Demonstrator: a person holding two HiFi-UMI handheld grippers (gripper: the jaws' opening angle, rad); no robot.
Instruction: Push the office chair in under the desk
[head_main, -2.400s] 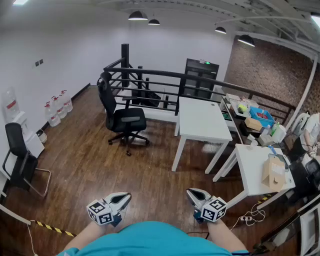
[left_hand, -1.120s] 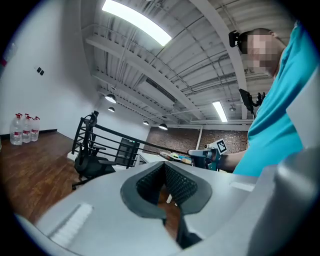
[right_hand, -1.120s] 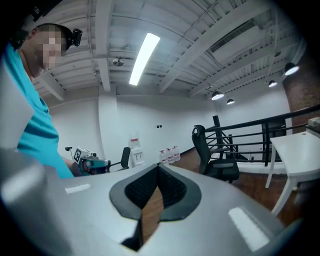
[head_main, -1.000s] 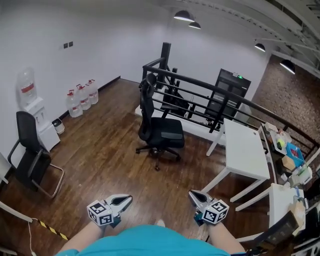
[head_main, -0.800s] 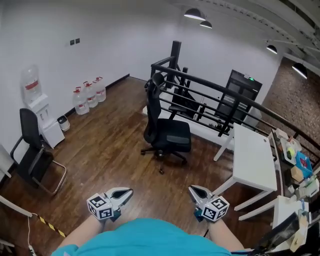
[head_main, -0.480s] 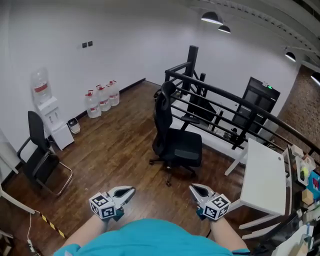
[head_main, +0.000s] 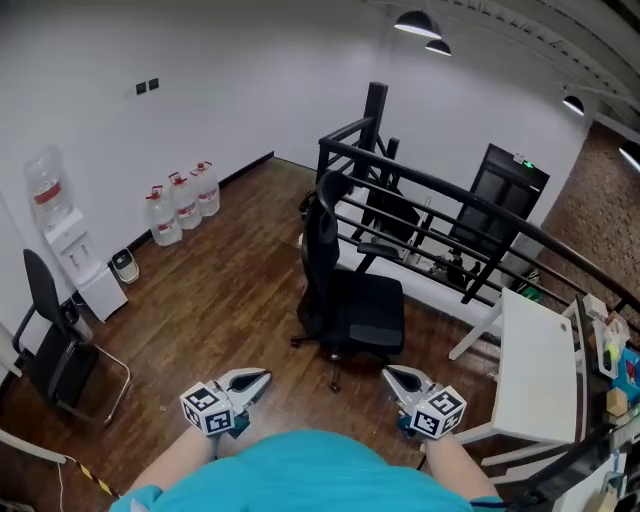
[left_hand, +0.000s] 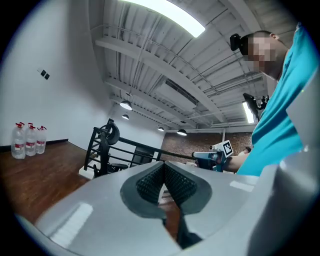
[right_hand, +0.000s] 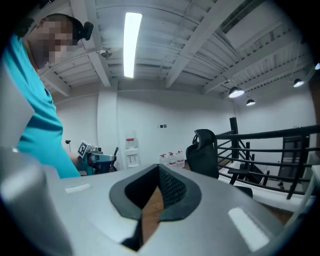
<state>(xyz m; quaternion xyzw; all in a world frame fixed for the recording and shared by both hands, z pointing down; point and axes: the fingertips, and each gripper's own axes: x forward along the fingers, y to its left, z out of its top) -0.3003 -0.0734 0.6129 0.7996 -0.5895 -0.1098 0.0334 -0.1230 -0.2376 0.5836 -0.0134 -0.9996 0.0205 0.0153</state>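
Observation:
A black office chair (head_main: 345, 295) with a high back and headrest stands on the wooden floor, turned sideways, left of the white desk (head_main: 537, 362) and apart from it. Both grippers are held low in front of me, short of the chair and touching nothing. My left gripper (head_main: 260, 378) is shut and empty; in its own view the ribbed pads meet at the left gripper tips (left_hand: 164, 168). My right gripper (head_main: 390, 374) is also shut and empty, its tips (right_hand: 159, 169) pointing past the chair (right_hand: 204, 152).
A black railing (head_main: 440, 215) runs behind the chair, with a dark cabinet (head_main: 505, 190) beyond it. Water bottles (head_main: 180, 200) and a dispenser (head_main: 55, 235) line the left wall. A black visitor chair (head_main: 50, 345) stands at the left. A cluttered table edge (head_main: 618, 360) shows far right.
I have come closer to the office chair, which now looms larger in the middle of the head view. Both grippers keep their place in front of me, still shut.

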